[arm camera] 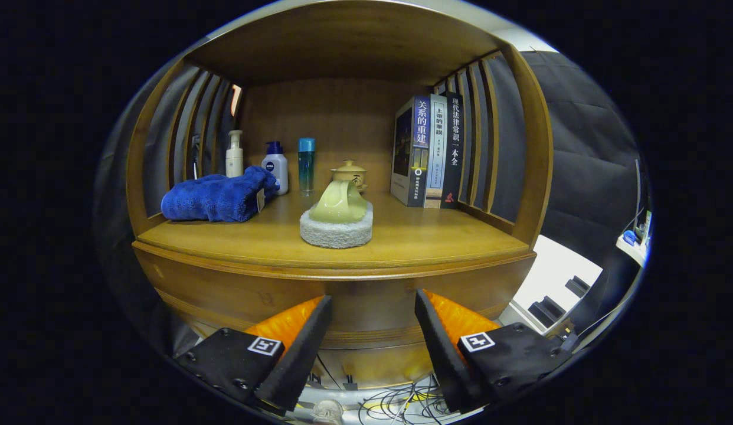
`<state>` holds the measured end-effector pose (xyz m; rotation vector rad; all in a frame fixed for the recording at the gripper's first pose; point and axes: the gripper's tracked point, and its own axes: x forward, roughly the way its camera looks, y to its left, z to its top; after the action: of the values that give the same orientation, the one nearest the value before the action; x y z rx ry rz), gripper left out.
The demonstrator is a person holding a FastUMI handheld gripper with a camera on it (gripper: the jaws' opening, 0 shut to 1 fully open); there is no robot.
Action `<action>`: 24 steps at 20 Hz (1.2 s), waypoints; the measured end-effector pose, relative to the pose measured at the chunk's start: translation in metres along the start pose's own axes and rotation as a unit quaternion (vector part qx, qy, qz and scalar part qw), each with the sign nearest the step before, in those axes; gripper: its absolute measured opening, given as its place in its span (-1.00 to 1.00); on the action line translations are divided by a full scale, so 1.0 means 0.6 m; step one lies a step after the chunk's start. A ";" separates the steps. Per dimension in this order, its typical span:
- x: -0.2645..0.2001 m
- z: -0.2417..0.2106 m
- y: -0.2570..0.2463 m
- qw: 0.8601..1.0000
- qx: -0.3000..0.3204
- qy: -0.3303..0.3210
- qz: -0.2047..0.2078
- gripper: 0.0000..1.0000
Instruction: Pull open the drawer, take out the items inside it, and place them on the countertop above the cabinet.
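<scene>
Gripper with two fingers spread wide, nothing between them, facing the wooden cabinet front where the drawer sits; drawer edges hard to tell. On the countertop beyond the fingers: one blue towel, three bottles in a row behind it, one pale cup tipped over on one round white pad, one lidded pot behind, three upright books at the right.

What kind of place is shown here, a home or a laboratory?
Probably a mock home corner set up in a booth: a wooden cabinet with books, toiletry bottles and a blue towel on its countertop, black cloth behind. The open claw faces the cabinet front.
</scene>
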<state>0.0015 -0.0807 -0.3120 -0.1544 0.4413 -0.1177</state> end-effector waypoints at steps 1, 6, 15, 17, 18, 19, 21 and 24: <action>-0.004 0.002 -0.001 1.000 -0.006 -0.001 0.000 0.89; -0.010 0.020 0.006 1.000 0.013 -0.004 0.000 0.90; -0.129 0.207 0.032 0.997 0.022 -0.077 0.021 0.93; -0.165 0.249 0.028 0.996 0.013 -0.091 0.017 0.93; -0.182 0.268 0.024 0.995 0.007 -0.097 0.015 0.93; -0.201 0.286 0.022 0.995 0.002 -0.102 0.015 0.93; -0.235 0.318 0.019 0.994 0.000 -0.109 0.015 0.93; -0.293 0.365 0.017 0.993 0.020 -0.117 0.019 0.93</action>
<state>-0.0604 -0.0178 -0.0451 -0.1174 0.2081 -0.0694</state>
